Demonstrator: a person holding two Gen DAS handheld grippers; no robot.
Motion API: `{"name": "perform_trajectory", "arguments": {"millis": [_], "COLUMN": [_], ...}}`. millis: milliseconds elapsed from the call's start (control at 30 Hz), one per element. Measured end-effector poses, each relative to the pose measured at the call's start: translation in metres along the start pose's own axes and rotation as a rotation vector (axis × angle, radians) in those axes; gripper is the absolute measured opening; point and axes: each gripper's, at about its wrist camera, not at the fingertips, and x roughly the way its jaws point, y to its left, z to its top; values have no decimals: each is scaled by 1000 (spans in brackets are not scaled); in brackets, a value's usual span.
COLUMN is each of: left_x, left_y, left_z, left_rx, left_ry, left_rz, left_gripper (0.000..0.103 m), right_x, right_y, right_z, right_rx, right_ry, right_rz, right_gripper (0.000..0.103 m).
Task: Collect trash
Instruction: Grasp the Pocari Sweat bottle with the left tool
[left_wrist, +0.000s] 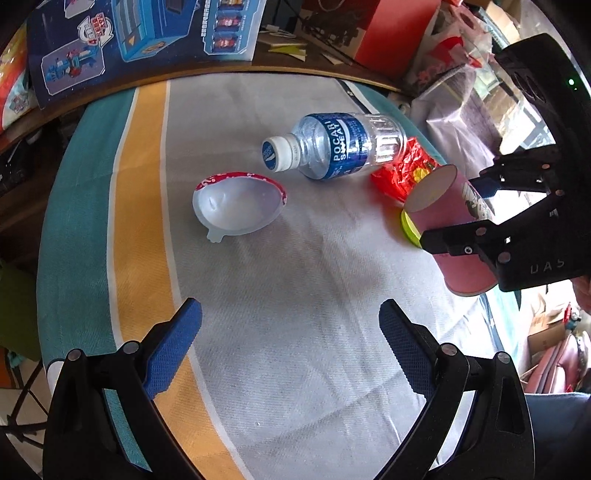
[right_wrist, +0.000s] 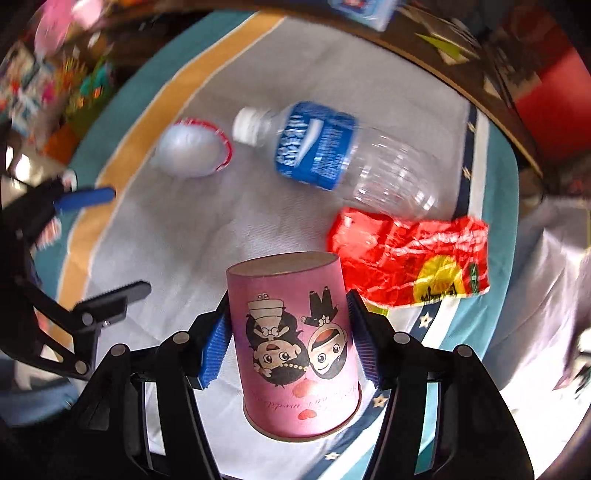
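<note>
My right gripper (right_wrist: 288, 325) is shut on a pink paper cup (right_wrist: 295, 343) with cartoon figures and holds it above the cloth; it shows at the right of the left wrist view (left_wrist: 448, 218). An empty Pocari Sweat bottle (left_wrist: 332, 146) lies on its side mid-table, also in the right wrist view (right_wrist: 325, 151). A crumpled red wrapper (left_wrist: 402, 171) lies beside it (right_wrist: 410, 258). A white plastic pudding cup with a red rim (left_wrist: 238, 203) lies to the left (right_wrist: 190, 149). My left gripper (left_wrist: 290, 332) is open and empty, near the table's front.
The table wears a grey cloth with yellow and teal stripes (left_wrist: 140, 206). A yellow-green round thing (left_wrist: 408, 227) peeks from under the pink cup. A blue toy box (left_wrist: 140, 37) and a red box (left_wrist: 399, 29) stand behind the table, with bags at right.
</note>
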Motion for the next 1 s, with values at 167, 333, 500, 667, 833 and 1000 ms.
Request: {"name": "perform_trajectory", "arguments": {"millis": [167, 333, 500, 667, 833, 1000], "left_x": [-4, -2, 7, 36, 71, 96], "left_y": [-17, -32, -51, -67, -82, -91], "left_z": [7, 20, 54, 97, 125, 135], "left_rx": [41, 94, 225, 372, 553, 657], "left_ry": [-1, -1, -20, -7, 51, 85], "left_rz": [29, 56, 114, 139, 153, 138], "left_gripper": [97, 97, 97, 97, 97, 97], "right_x": [-13, -14, -19, -21, -13, 0], "right_y": [-34, -63, -100, -117, -133, -155], "right_z": [-20, -47, -64, -63, -58, -56], "right_rx": [187, 328, 436, 470, 496, 550], "right_ry": [-122, -190, -216, -223, -197, -176], "right_rz": [109, 177, 224, 224, 198, 185], "right_gripper": [57, 57, 57, 57, 57, 57]}}
